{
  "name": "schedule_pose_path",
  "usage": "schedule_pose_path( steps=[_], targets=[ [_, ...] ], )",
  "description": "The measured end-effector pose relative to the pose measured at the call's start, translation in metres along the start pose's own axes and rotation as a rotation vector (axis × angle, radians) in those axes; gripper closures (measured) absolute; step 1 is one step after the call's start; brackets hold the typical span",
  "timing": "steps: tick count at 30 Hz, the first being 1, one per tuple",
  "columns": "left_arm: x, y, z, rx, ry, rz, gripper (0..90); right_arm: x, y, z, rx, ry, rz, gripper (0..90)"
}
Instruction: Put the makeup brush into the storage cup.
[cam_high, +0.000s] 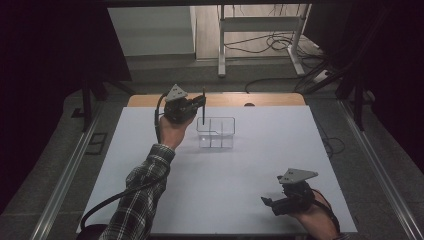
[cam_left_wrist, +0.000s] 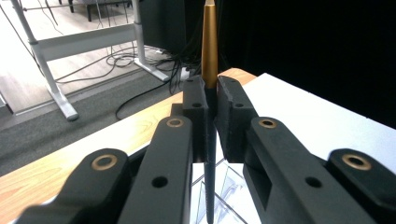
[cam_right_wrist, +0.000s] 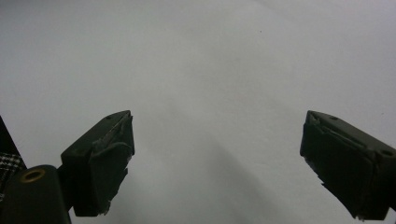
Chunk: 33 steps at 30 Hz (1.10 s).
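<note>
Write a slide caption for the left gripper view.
Left claw clamped on an upright pen, gold upper part above the jaws, dark tip pointing down over the clear divided box.

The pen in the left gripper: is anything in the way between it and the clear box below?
Nothing visible blocks it. The left gripper holds the pen upright above the clear divided box, whose top is open. The right gripper rests far off, near the table's front edge.
</note>
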<state>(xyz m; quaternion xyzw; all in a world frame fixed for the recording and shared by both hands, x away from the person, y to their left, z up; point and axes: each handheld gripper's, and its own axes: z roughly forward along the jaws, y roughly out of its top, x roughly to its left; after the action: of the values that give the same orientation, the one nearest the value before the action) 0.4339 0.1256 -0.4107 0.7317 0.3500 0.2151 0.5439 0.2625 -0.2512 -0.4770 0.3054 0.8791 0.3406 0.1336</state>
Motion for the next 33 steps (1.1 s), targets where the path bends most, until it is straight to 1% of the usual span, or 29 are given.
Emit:
schedule_pose_path(
  steps=[1,7,33],
  targets=[
    [-0.001,-0.001,0.001,0.002,-0.001,-0.008,83.3,0.0,0.0,0.0,0.001,0.001,-0.001,10.2],
    [-0.001,-0.004,0.002,0.01,-0.003,-0.002,83.3,0.0,0.0,0.0,-0.001,0.0,-0.002,10.2],
    [0.0,-0.022,0.007,0.033,-0.015,-0.026,83.2,0.0,0.0,0.0,-0.004,0.0,-0.003,10.5]
  ],
)
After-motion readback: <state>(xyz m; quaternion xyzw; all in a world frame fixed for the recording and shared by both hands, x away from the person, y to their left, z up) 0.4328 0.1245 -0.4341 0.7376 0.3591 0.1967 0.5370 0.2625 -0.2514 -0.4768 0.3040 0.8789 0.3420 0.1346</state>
